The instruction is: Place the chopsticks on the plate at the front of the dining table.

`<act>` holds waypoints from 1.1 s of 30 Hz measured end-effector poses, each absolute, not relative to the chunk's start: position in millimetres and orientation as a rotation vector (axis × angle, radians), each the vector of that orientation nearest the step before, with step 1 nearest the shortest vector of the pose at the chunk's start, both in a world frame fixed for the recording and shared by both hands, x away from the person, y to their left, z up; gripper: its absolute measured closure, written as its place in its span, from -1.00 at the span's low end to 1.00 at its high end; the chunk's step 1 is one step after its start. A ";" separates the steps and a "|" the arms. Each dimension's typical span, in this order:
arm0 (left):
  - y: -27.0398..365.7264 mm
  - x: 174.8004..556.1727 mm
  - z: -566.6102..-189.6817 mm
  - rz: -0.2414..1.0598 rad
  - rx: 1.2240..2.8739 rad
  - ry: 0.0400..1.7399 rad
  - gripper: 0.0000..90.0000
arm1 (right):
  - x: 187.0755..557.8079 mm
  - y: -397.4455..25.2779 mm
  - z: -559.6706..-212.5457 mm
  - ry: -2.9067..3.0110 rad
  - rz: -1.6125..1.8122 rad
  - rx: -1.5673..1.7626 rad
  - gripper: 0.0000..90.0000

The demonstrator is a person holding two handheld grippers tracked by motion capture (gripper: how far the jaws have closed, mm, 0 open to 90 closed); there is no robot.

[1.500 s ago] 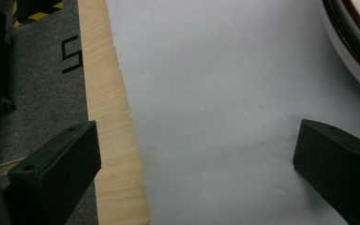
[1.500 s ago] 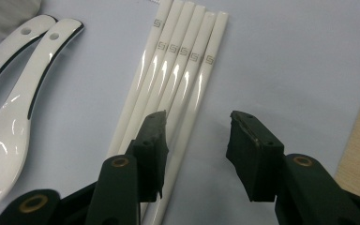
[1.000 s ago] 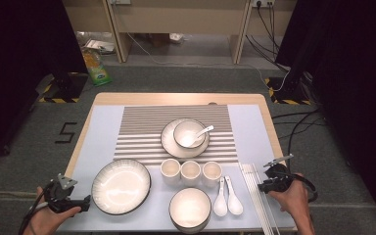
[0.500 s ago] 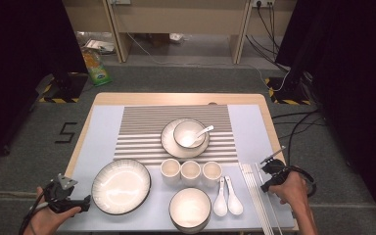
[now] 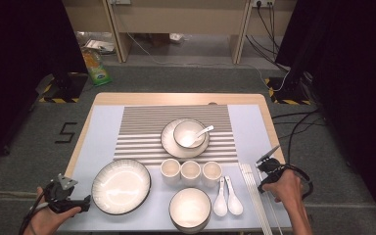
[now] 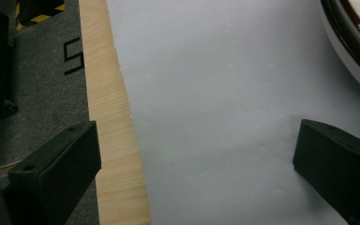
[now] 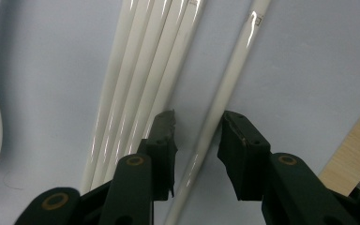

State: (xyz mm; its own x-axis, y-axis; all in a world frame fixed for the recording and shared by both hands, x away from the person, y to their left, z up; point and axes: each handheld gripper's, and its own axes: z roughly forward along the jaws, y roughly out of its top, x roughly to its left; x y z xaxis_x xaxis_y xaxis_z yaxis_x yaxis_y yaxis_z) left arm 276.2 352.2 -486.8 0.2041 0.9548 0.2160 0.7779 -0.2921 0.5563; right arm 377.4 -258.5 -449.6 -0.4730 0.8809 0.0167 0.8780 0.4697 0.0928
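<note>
The single white chopstick [image 7: 225,101] lies on the pale blue mat [image 7: 300,65], a little apart from the bunch of white chopsticks [image 7: 145,89] next to it. The right gripper [image 7: 198,136] is down over this lone chopstick, one jaw on each side of it. The jaws have a small gap between them, and it looks like they are not squeezing the stick yet, though it is hard to be sure from so close.

In the high view the chopsticks [image 5: 254,196] sit just right of the two white spoons [image 5: 227,198], near the right edge of the mat. The right gripper [image 5: 266,169] is at their far end.

What could go wrong? The stick is thin, smooth and shiny. If the jaws close too high, it may roll away or pop out. The jaw next to the bunch is very close to it, so it might bump or catch a second stick. If the stick is grabbed near one end, it may tip down when lifted.

The left gripper [image 6: 192,159] hangs wide apart and grasps nothing. It sits above the mat near the table's wooden edge [image 6: 115,140], just left of the big plate [image 5: 121,186], well apart from the chopsticks.
</note>
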 end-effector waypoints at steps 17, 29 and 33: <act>352.3 276.3 -486.9 0.759 2.157 1.629 -1.00 | 379.8 -263.3 -449.1 2.644 0.140 1.600 0.84; 352.8 276.6 -486.9 0.753 2.156 1.630 -1.00 | 381.1 -269.2 -449.1 2.649 0.181 1.630 0.88; 353.2 276.7 -486.9 0.751 2.157 1.628 -1.00 | 382.8 -271.2 -448.3 2.655 0.190 1.630 0.88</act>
State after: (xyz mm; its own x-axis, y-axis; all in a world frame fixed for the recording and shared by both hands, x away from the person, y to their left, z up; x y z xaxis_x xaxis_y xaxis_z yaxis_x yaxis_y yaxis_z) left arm 276.7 353.2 -486.9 0.2055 0.9562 0.2085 0.7793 -0.2888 0.5561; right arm 382.8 -271.2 -448.3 -0.4542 0.8897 0.0459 0.8872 0.4470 0.1142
